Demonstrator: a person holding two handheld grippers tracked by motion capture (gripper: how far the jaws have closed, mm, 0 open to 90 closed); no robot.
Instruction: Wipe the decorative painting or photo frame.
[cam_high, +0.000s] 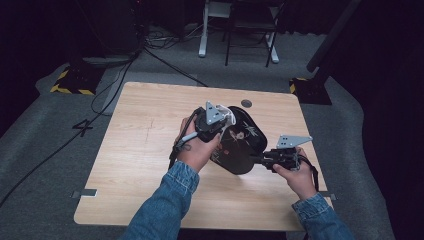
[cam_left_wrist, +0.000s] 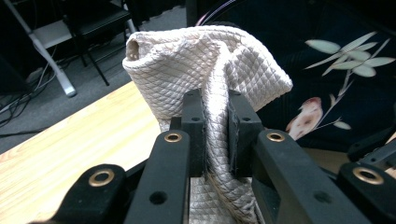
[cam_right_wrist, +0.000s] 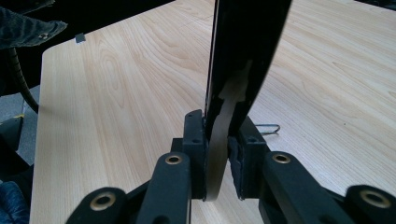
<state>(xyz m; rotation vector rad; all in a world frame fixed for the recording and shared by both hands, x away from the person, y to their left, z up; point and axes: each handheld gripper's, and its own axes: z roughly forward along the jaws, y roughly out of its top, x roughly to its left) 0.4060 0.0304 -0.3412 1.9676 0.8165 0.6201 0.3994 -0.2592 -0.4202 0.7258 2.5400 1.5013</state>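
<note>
- Currently my left gripper (cam_left_wrist: 216, 135) has its jaws clamped narrow on a cream, diamond-quilted cloth pouch (cam_left_wrist: 205, 70), held bunched at the top edge of the black round fan with painted leaves (cam_high: 240, 142).
- My right gripper (cam_right_wrist: 217, 154) is pinched on the fan's pale wooden handle (cam_right_wrist: 219, 140), fan edge-on above the light wooden table (cam_right_wrist: 116, 93).
- Judgement: sleeving or unsleeving the fan.
- Keep the handle steady; draw the pouch in line with the fan's plane, slowly, so the cloth does not snag the rim.

Light wood table (cam_high: 140, 150); small dark disc (cam_high: 246, 103) on it.
</note>
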